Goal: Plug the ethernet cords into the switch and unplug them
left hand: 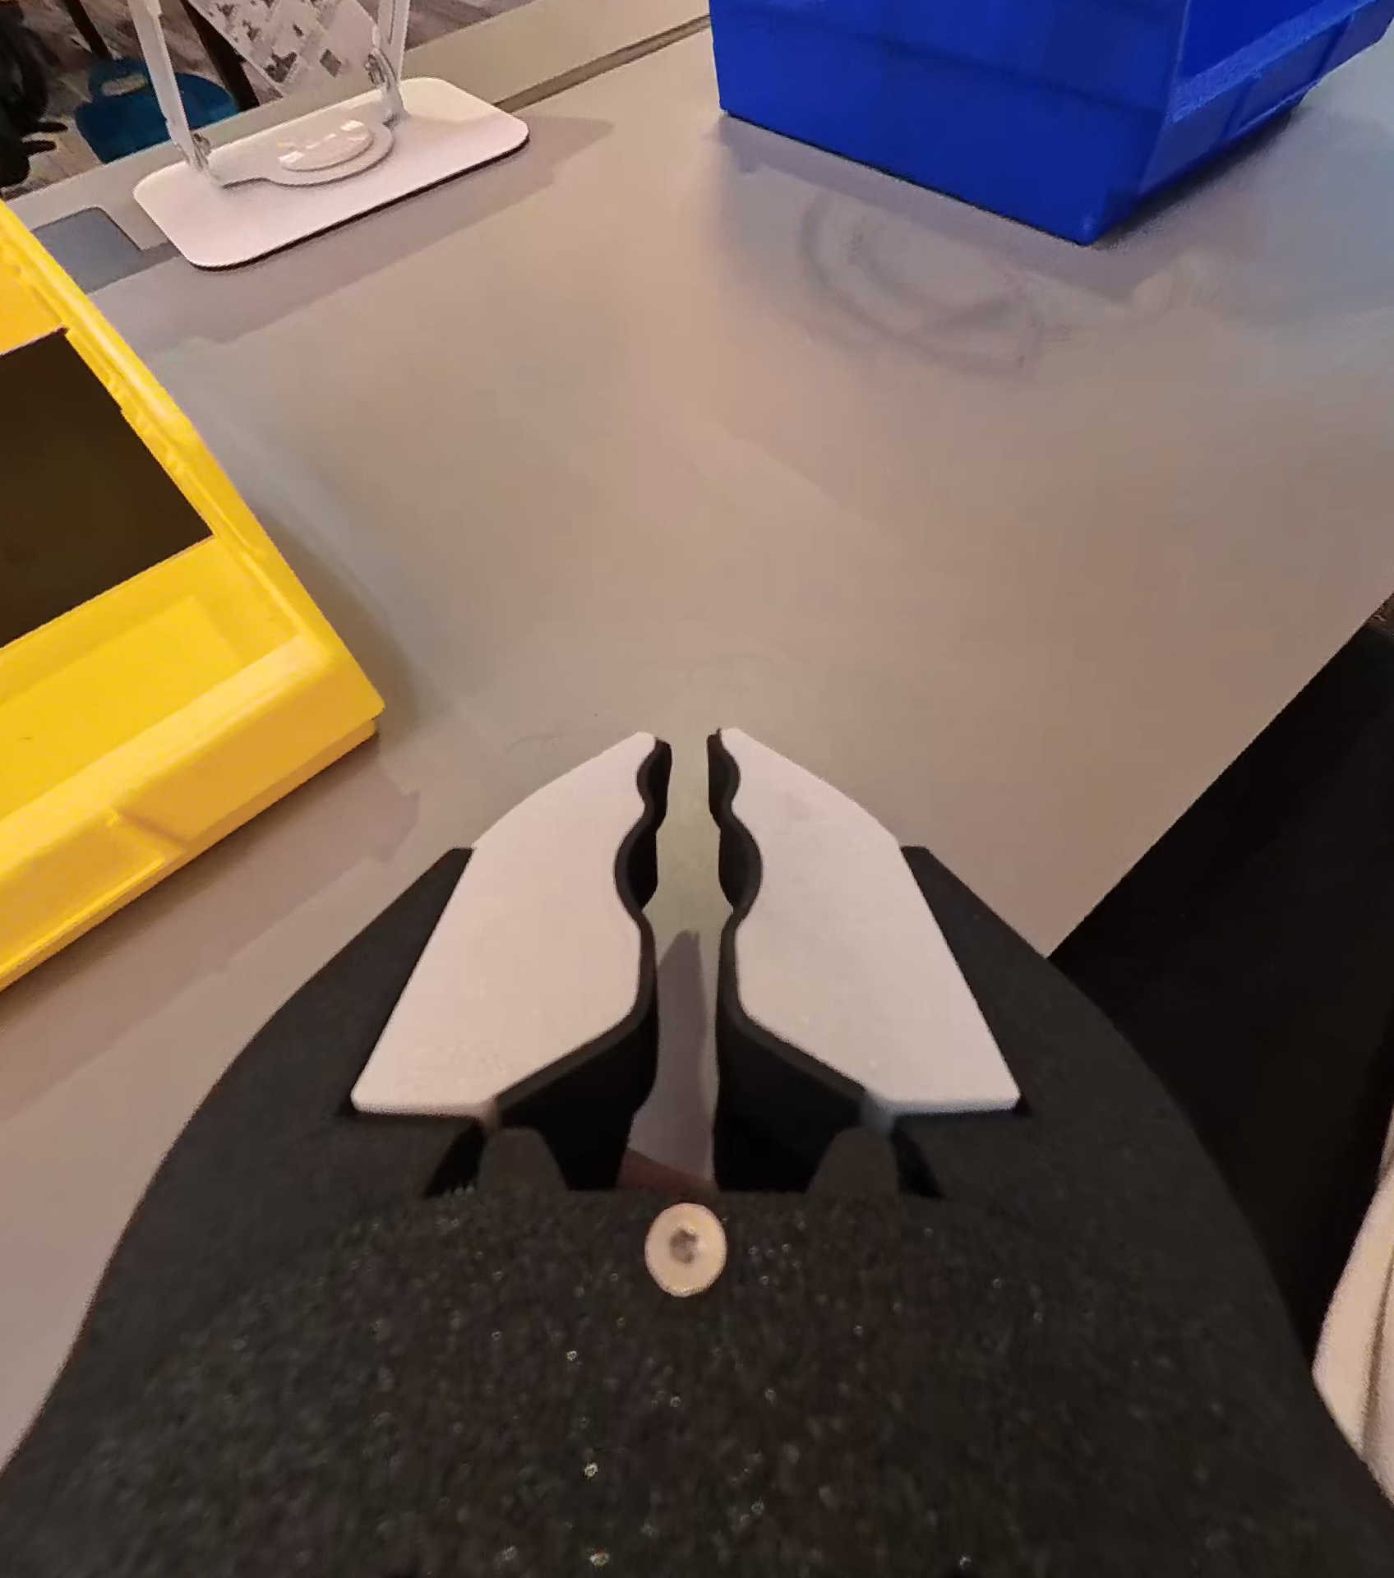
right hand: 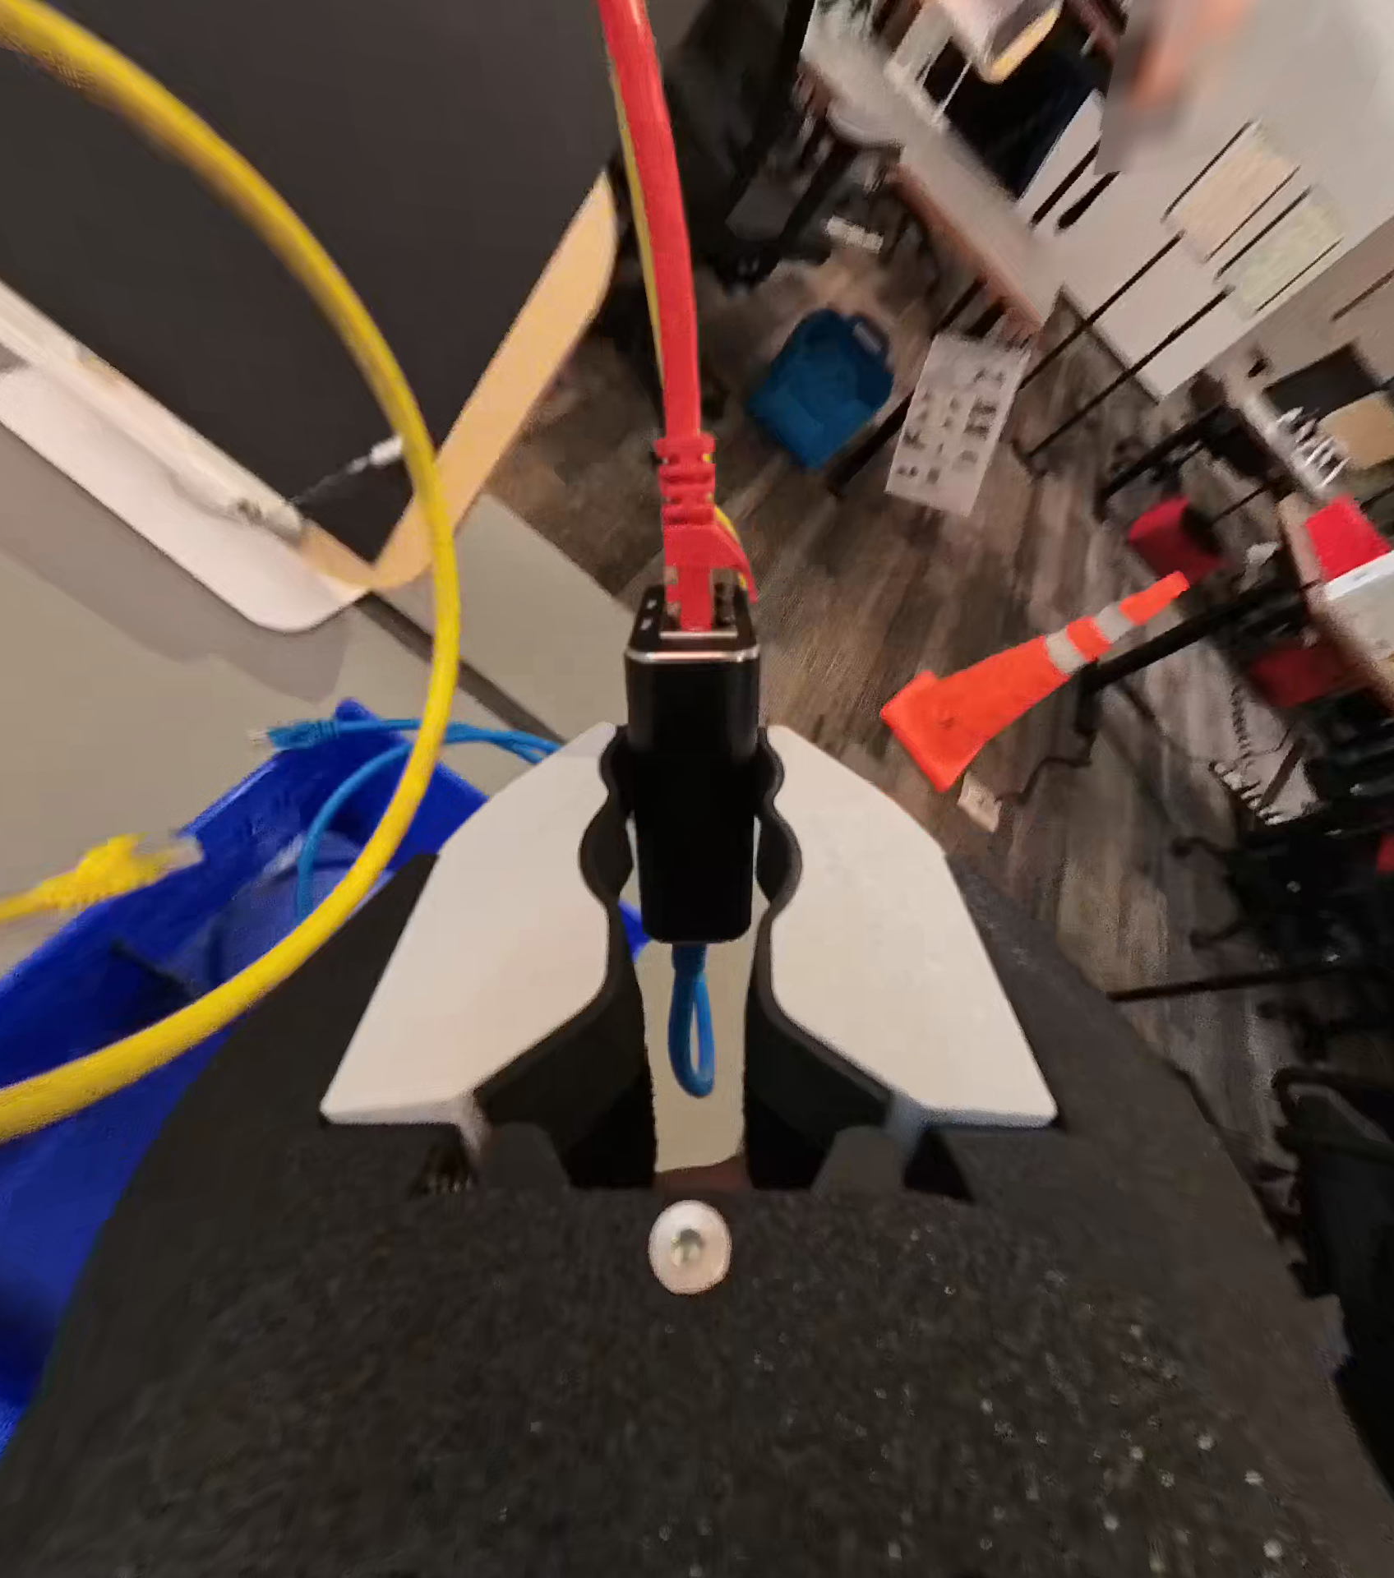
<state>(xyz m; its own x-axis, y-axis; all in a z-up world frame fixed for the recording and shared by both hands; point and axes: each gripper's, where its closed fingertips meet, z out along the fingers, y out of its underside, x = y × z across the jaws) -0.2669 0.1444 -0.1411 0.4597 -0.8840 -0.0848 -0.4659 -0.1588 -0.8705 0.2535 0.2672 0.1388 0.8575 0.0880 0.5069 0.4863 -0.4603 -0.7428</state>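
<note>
Switch [right hand: 692, 794], small and black, is clamped end-on in my right gripper [right hand: 692, 751] so its ports face outward; red cord [right hand: 659, 256] sits plugged in at its far end. My left gripper [left hand: 688, 747], nearly closed and empty, hovers over the table [left hand: 762, 470].

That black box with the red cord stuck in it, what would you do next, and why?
Probably bring the left gripper over to pinch the red cord at its plug. The right gripper is clamped on the switch, lifted off the table with the red plug seated in a port, while the left hangs empty, nearly closed, over the bare table.
</note>
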